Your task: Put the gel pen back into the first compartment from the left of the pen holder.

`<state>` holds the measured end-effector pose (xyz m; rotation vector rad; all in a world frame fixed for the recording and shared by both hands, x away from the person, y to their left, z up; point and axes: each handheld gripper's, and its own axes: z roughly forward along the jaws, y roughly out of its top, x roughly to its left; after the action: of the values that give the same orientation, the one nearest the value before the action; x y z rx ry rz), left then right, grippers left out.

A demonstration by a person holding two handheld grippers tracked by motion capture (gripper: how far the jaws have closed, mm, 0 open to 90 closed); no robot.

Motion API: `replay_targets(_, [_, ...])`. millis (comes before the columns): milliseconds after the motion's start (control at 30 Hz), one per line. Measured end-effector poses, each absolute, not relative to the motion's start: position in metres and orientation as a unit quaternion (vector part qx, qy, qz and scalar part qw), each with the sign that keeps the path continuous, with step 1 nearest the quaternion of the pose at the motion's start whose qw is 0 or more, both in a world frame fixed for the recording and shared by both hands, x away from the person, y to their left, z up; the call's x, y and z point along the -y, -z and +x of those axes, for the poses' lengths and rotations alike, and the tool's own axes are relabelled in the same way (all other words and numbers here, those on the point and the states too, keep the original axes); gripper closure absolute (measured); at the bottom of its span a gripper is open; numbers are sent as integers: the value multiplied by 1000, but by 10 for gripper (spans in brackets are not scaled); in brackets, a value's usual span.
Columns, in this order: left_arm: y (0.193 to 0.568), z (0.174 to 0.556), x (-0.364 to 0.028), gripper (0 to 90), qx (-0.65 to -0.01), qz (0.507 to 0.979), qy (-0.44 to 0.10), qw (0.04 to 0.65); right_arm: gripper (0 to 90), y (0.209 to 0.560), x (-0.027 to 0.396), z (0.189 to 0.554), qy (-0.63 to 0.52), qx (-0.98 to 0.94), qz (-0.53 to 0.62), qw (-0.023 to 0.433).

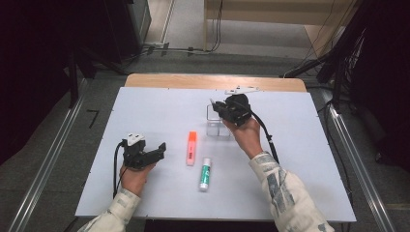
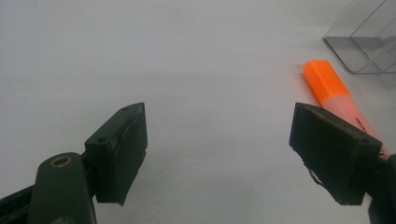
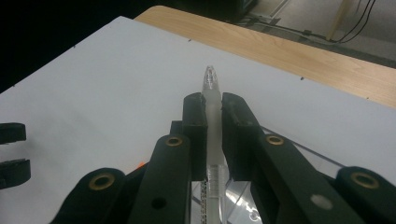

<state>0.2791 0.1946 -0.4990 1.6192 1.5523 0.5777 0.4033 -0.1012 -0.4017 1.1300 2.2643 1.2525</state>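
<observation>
Counter (image 1: 159, 104): white sheet. Clear box (image 1: 217, 126): landmark; its walls are hard to make out. Right tool (image 1: 216, 107) above it, clamped on a clear pen (image 3: 212, 135), lower end cut off. Left tool (image 1: 160, 149), jaws wide, empty, well left. Orange highlighter (image 1: 192, 148) and glue stick (image 1: 205, 174) lie nearer the person.

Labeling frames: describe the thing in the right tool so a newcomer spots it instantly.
Start at the white table and find the clear plastic box near its far middle. Right above the box, the right tool is shut on a slim clear pen. Unlike the orange highlighter and green-labelled tube lying flat nearby, it is transparent and held aloft.
</observation>
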Motion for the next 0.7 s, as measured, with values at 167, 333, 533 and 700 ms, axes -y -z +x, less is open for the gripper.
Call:
replay_targets(167, [499, 279, -195, 193, -614, 640, -229, 401, 786, 402, 95, 410, -438, -792, 395, 156])
replay_targets(333, [499, 279, -196, 194, -613, 640, -229, 402, 786, 401, 90, 416, -437, -792, 398, 156])
replay_targets(533, [499, 279, -195, 194, -613, 641, -228, 402, 786, 397, 84, 421, -438, -792, 397, 155])
replay_targets(700, [499, 279, -196, 194, -612, 640, -229, 404, 786, 394, 80, 429, -440, -788, 402, 153])
